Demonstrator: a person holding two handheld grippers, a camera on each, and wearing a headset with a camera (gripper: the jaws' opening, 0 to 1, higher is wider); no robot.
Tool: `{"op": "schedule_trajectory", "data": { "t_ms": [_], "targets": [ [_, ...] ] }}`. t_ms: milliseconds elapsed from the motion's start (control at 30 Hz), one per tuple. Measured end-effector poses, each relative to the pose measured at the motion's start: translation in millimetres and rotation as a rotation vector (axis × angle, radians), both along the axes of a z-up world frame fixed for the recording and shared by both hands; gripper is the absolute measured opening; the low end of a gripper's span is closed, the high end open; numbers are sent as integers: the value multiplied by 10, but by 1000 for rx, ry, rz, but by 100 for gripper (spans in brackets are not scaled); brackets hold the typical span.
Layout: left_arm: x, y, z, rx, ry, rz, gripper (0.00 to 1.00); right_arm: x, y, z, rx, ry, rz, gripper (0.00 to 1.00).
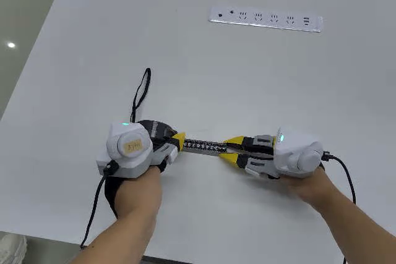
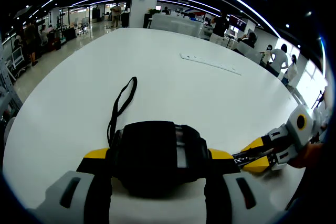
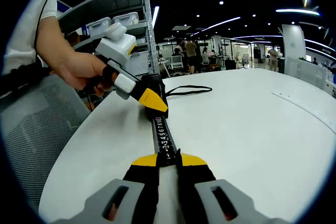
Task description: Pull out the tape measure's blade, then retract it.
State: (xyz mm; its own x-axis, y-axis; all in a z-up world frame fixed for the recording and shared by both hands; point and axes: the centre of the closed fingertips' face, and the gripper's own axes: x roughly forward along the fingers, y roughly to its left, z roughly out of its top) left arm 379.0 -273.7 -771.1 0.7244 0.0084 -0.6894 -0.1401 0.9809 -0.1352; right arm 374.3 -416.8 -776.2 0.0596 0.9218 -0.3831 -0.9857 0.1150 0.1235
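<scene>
White table (image 1: 185, 60) in open office under strip lights (image 3: 296, 10).

Your tape measure (image 2: 157, 156) is black with grey panels on the sides, and its blade (image 3: 161, 135) is dark with white numbers running along it. The strap (image 1: 141, 94) off the case is black too. Your left gripper (image 1: 172, 144) and right gripper (image 1: 230, 150) both have white and grey bodies, black middles and bright yellow tips. The table (image 1: 185, 60) is plain white, and the power strip (image 1: 266, 19) is white with dark sockets.
</scene>
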Motion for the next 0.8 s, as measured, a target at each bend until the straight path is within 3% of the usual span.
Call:
{"op": "schedule_trajectory", "data": {
  "t_ms": [800],
  "targets": [
    [-1, 2, 4, -2, 0, 3, 70, -3, 278, -2, 1, 6, 27, 13]
  ]
}}
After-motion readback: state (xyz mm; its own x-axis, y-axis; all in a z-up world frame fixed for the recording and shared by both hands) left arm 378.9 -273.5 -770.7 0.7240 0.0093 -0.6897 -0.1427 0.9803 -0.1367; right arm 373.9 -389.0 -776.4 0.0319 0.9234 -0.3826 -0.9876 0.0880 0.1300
